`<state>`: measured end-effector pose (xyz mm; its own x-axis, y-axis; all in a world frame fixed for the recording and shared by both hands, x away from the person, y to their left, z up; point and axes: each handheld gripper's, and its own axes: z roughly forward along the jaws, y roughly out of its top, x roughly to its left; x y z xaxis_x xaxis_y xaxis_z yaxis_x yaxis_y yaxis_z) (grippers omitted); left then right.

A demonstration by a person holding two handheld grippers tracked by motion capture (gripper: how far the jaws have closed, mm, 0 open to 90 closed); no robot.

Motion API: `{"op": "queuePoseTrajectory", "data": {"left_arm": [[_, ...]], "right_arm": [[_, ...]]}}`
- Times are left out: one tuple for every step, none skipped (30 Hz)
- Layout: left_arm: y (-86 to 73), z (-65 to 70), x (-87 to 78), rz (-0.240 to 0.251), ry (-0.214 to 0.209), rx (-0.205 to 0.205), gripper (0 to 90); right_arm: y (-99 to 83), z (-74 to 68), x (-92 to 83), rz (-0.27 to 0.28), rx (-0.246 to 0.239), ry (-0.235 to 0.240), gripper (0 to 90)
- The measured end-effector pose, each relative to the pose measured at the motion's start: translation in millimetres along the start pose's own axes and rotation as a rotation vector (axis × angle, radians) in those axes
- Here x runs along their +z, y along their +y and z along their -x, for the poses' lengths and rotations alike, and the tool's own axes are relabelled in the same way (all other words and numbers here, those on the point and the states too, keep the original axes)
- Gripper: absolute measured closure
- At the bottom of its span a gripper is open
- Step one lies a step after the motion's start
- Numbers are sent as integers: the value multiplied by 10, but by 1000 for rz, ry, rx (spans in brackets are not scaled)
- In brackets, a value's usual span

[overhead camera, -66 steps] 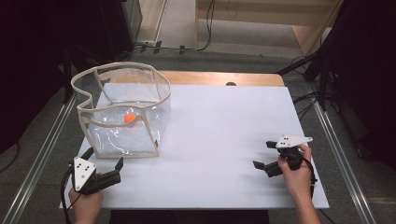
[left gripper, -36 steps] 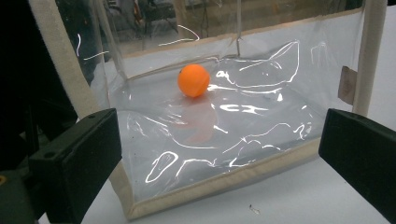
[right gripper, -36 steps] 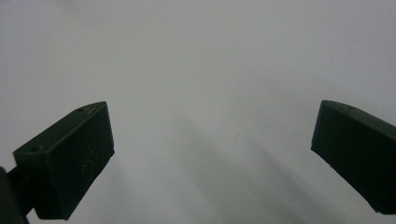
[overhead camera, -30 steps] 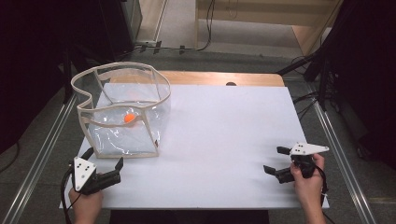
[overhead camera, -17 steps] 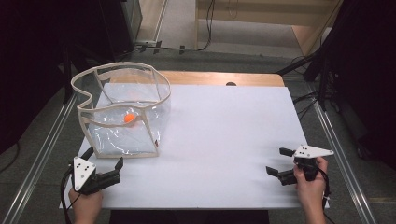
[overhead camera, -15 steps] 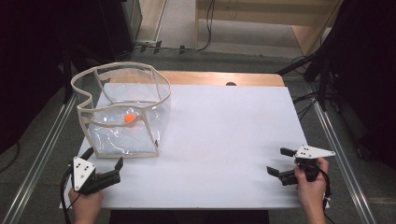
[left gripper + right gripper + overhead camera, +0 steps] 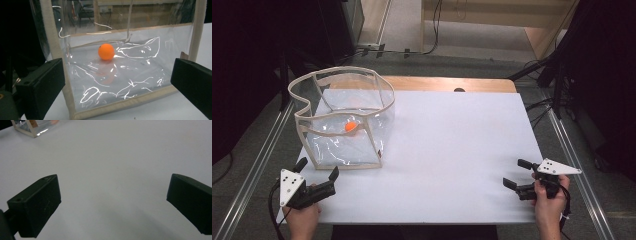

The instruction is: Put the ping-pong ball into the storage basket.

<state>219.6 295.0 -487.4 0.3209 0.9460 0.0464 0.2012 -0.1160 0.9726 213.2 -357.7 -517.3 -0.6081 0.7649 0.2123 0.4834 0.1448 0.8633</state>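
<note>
An orange ball (image 7: 350,127) (image 7: 106,51) lies inside a clear plastic bag with beige trim (image 7: 343,120) (image 7: 130,75) that stands open-topped at the table's left. My left gripper (image 7: 317,170) (image 7: 117,90) rests near the front left corner, just in front of the bag, open and empty, its jaws facing the bag's near wall. My right gripper (image 7: 518,173) (image 7: 112,202) is near the front right edge, open over bare white surface, holding nothing. A corner of the bag (image 7: 32,127) shows far off in the right gripper view.
The white tabletop (image 7: 452,145) spreads between the two grippers. A wooden strip (image 7: 447,84) runs along the far edge. Metal rails (image 7: 257,165) flank both sides, with dark equipment and cables beyond.
My right gripper has drawn back toward the front right edge of the table and stayed open. The left gripper, the bag and the ball have not moved.
</note>
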Motion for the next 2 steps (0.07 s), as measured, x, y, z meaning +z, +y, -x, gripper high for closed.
{"op": "queuePoseTrajectory", "data": {"left_arm": [[4, -5, -6, -1, 1, -2, 0], [7, -9, -4, 4, 5, -6, 0]], "right_arm": [[0, 0, 0, 0, 0, 0, 0], [1, 0, 18, -2, 1, 1, 0]]}}
